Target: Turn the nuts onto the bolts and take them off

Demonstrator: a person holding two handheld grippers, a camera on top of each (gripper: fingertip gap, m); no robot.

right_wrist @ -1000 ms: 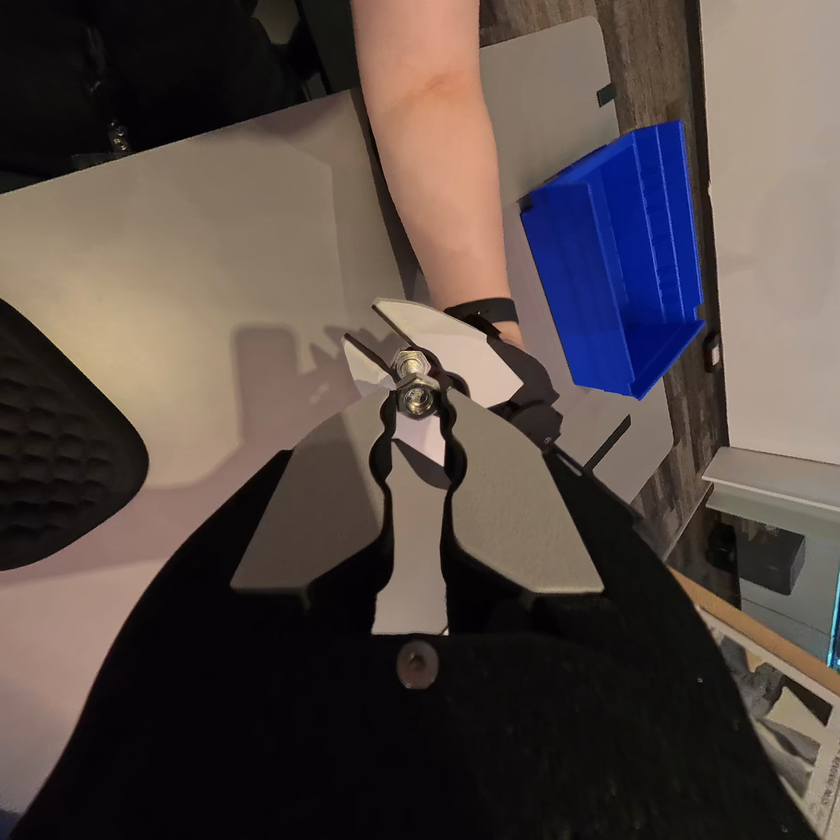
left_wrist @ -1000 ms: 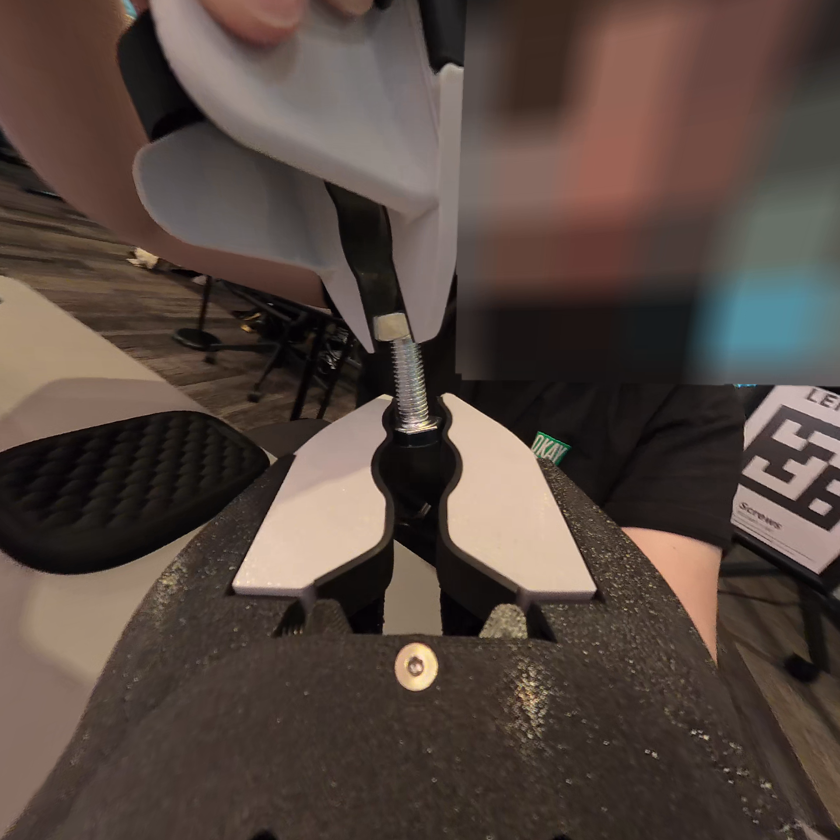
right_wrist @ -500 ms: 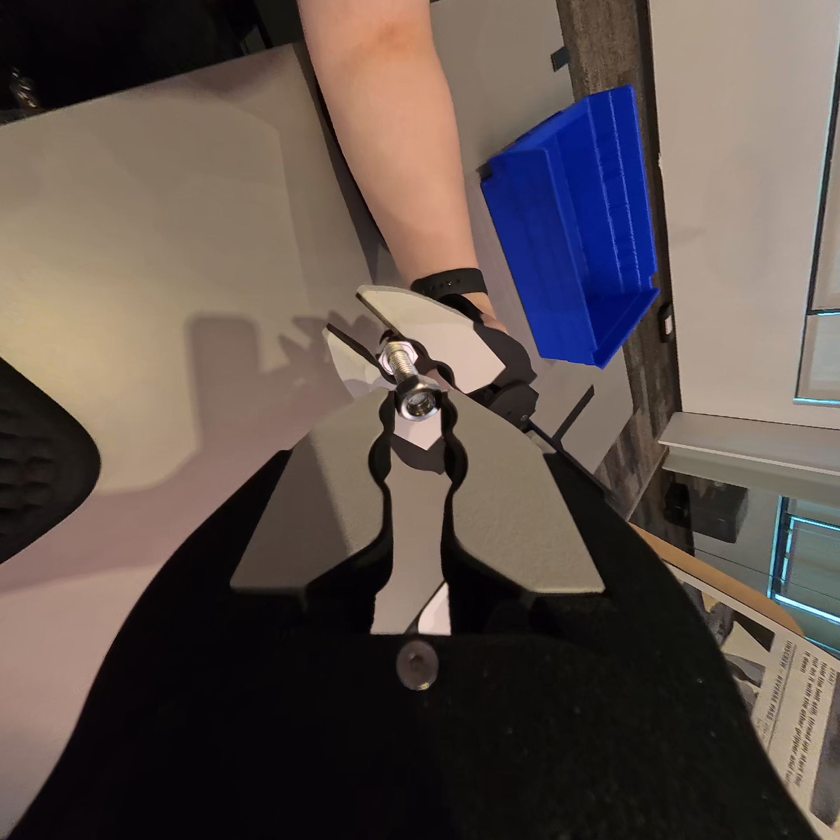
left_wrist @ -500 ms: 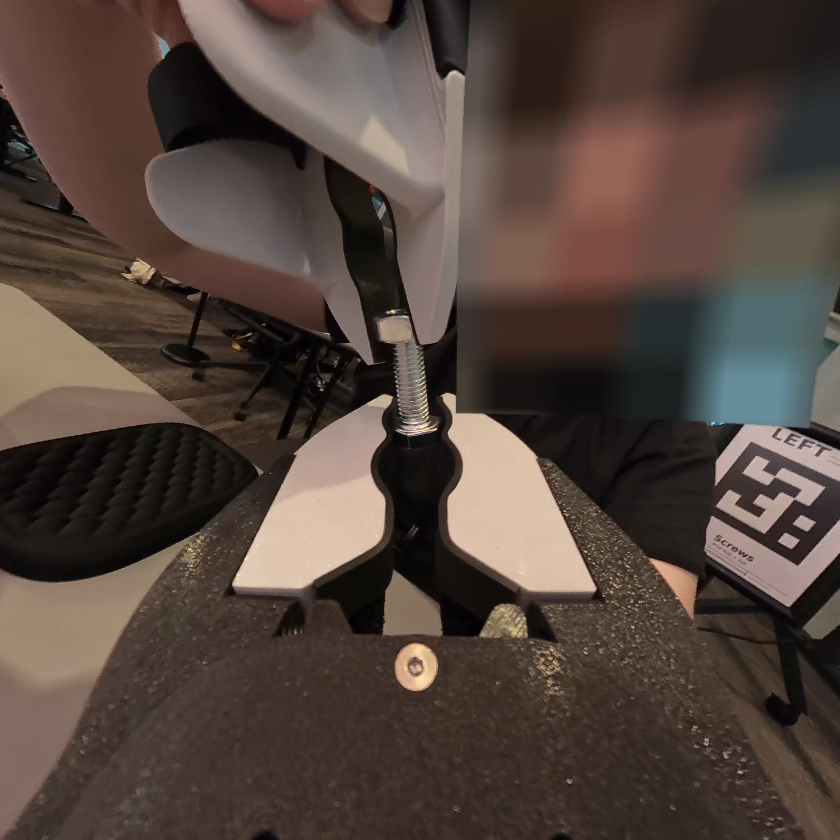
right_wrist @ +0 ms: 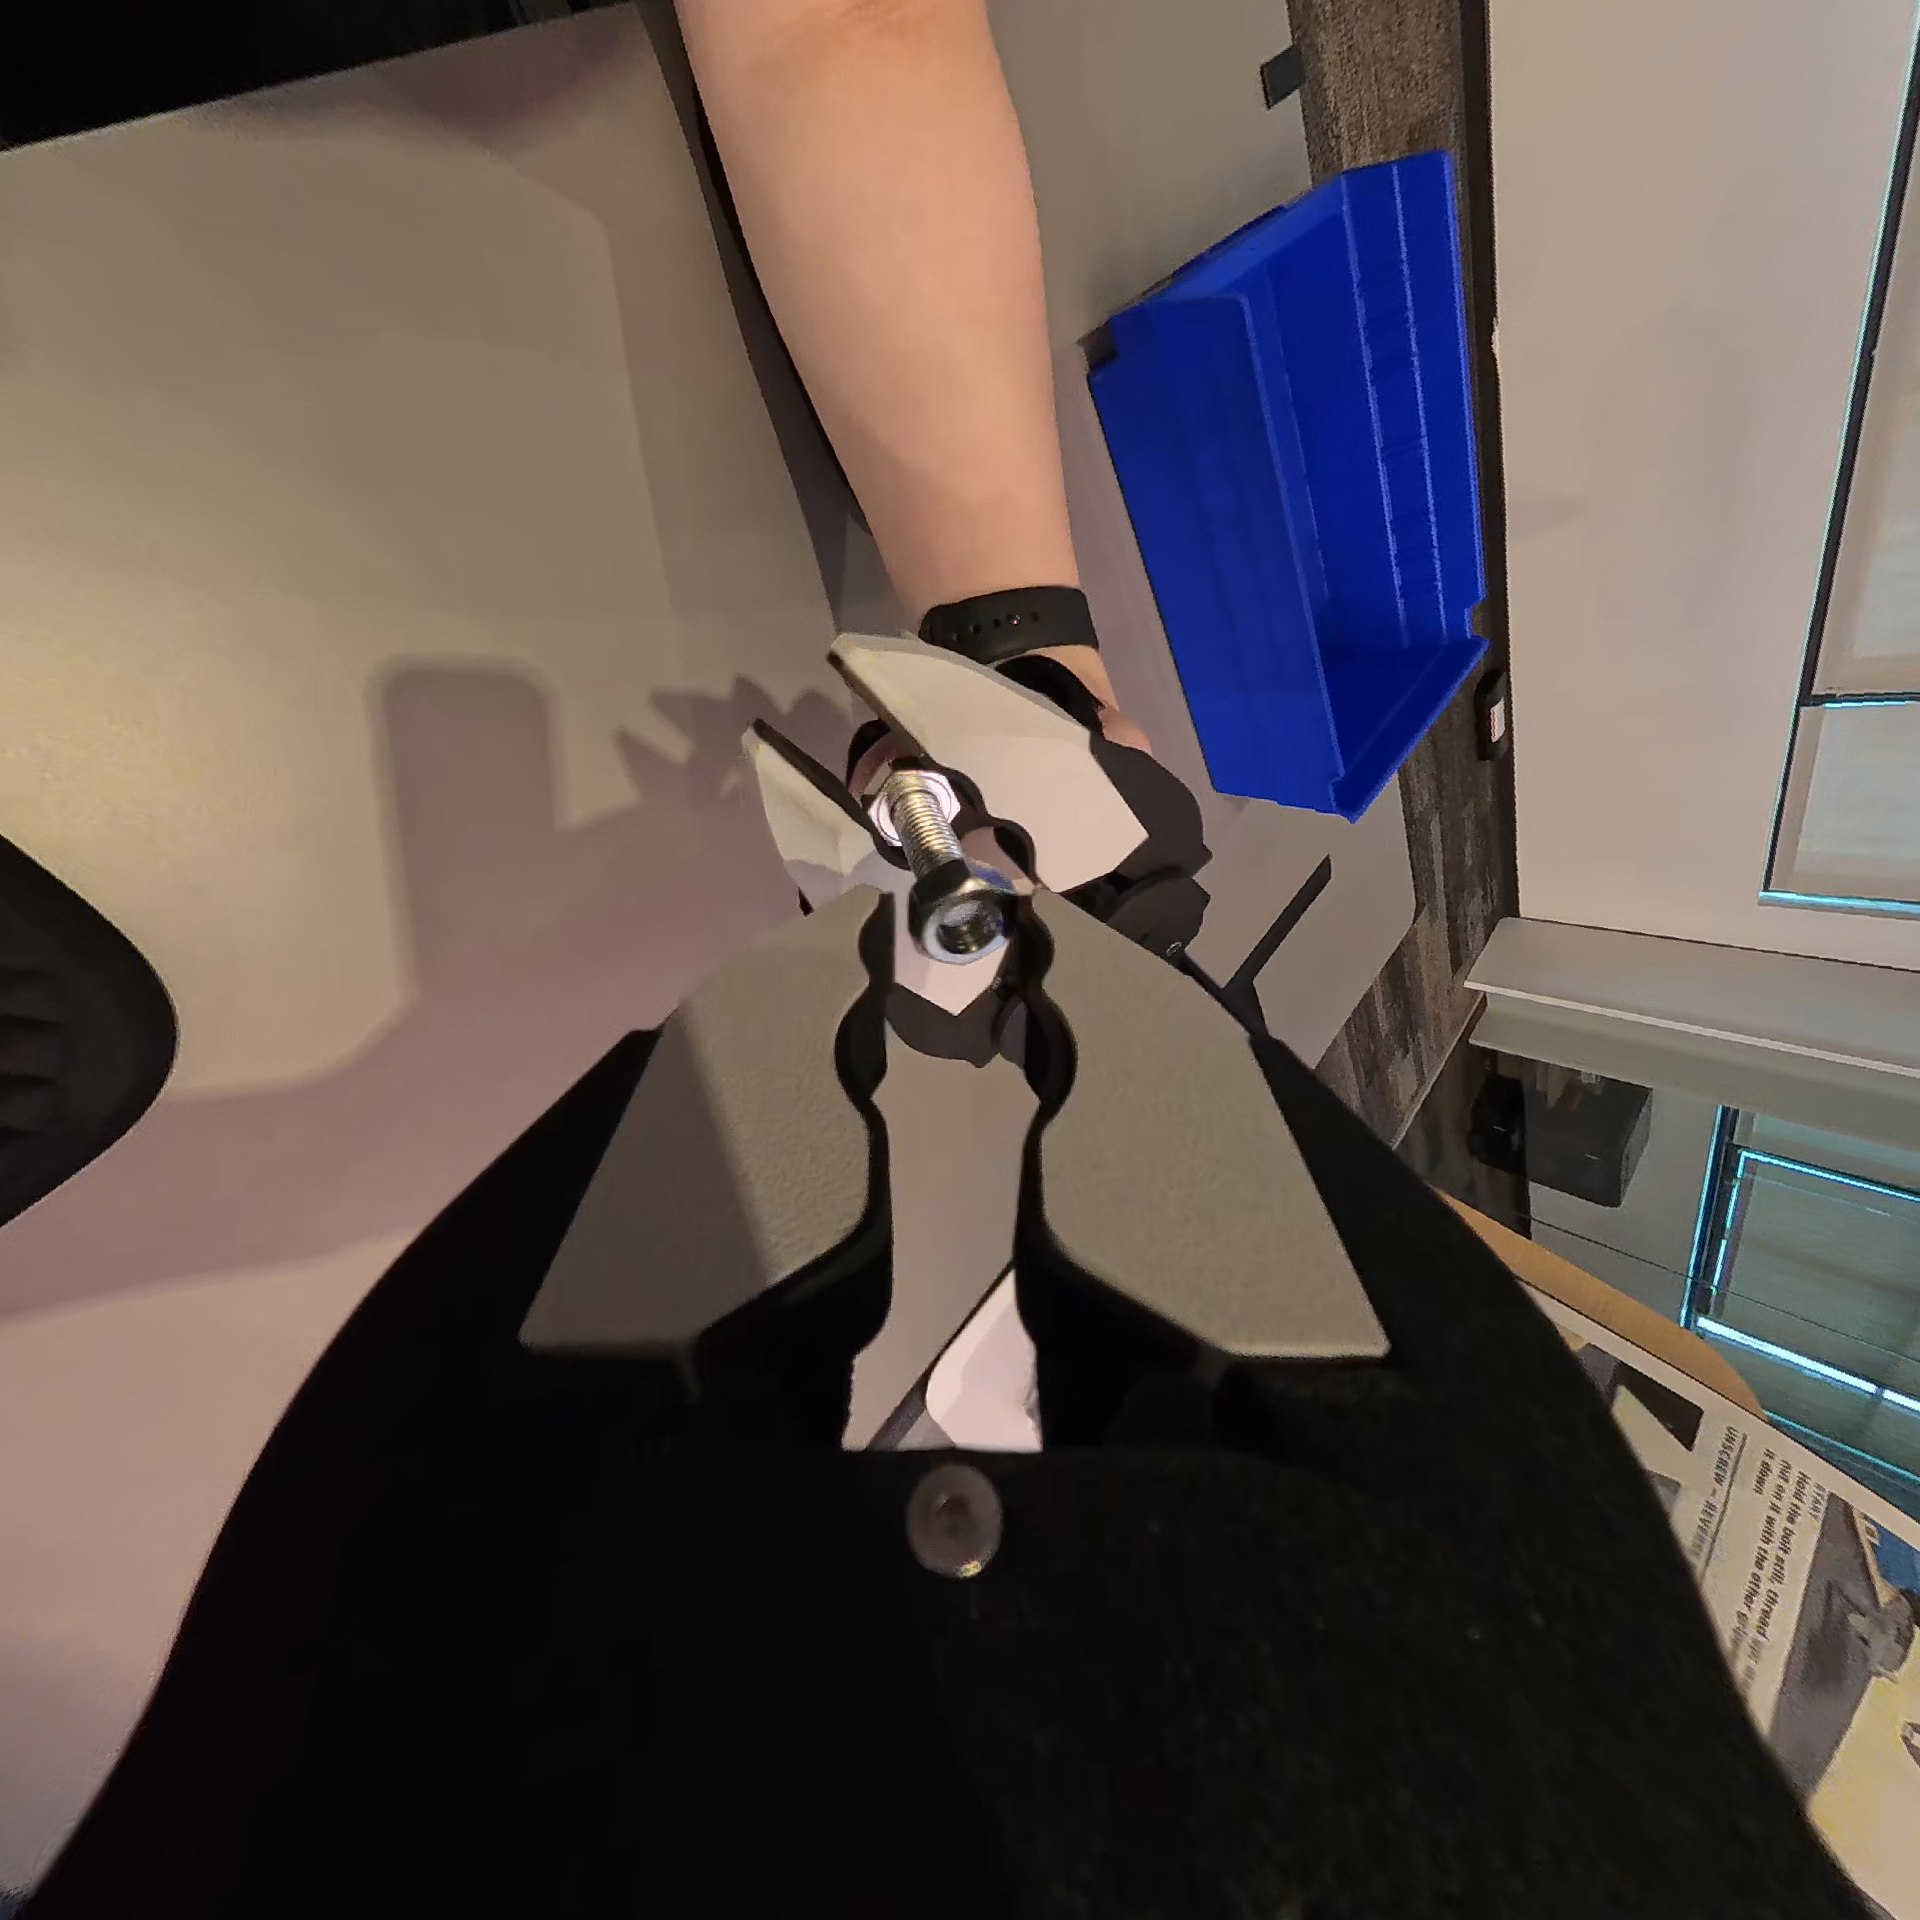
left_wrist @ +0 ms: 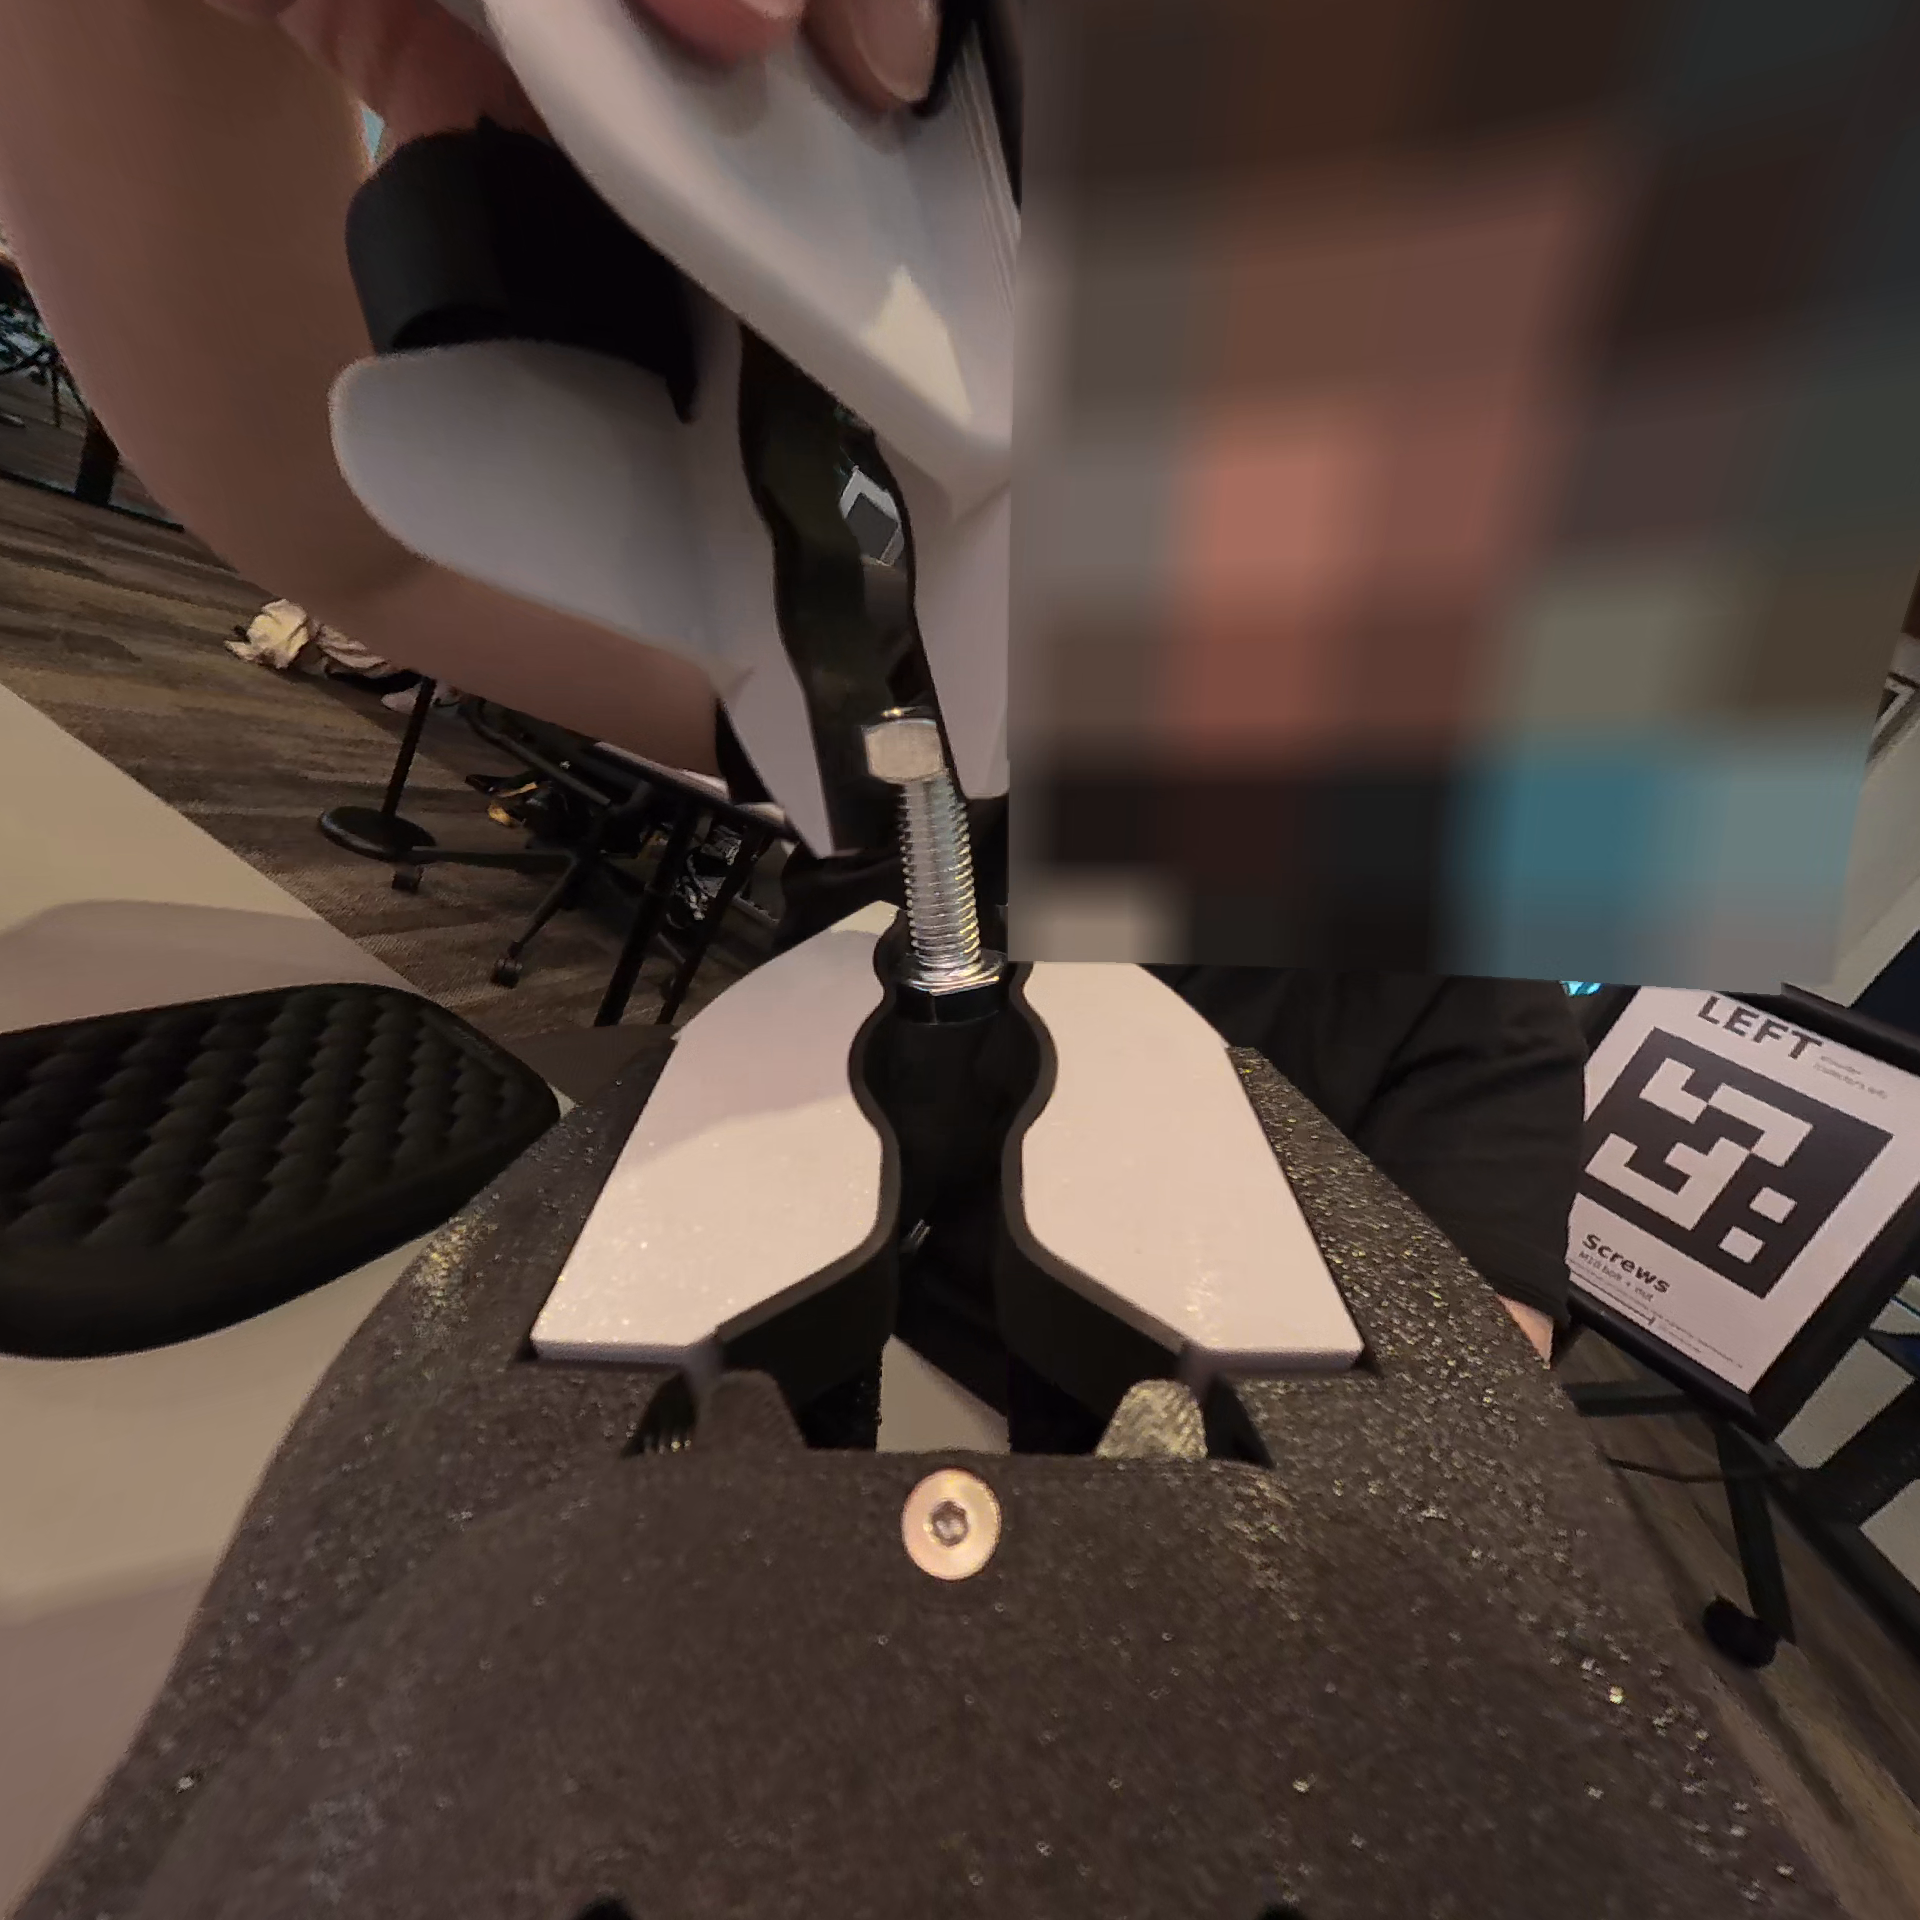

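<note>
Right wrist view looks down on the pale desk (right_wrist: pixel 312 416), the largest thing below the bolt (right_wrist: pixel 920 821); a blue bin (right_wrist: pixel 1299 499) lies on the desk to the right of the bolt and well apart from it, with its open side turned away from the bolt; a black textured pad (left_wrist: pixel 208 1143) lies on the desk to the left of the bolt in the left wrist view, also well apart; a white card with a black square marker (left_wrist: pixel 1745 1174) stands on a dark stand off to the right of the bolt; a person's forearm (right_wrist: pixel 904 312) with a black wristband (right_wrist: pixel 1008 623) reaches in behind the bolt.

The bolt is held in the air above the desk, between both tools, touching nothing else; the left tongs (left_wrist: pixel 945 987) are clamped on the head end of the bolt, the threaded shank rising straight out from their tips; the right tongs (right_wrist: pixel 956 914) are closed on the nut (right_wrist: pixel 961 920), which sits on the far end of the thread, opposite the head; much bare thread shows between nut and head; in the left wrist view the nut appears at the top of the shank, pinched between the white tips that come down from above.
</note>
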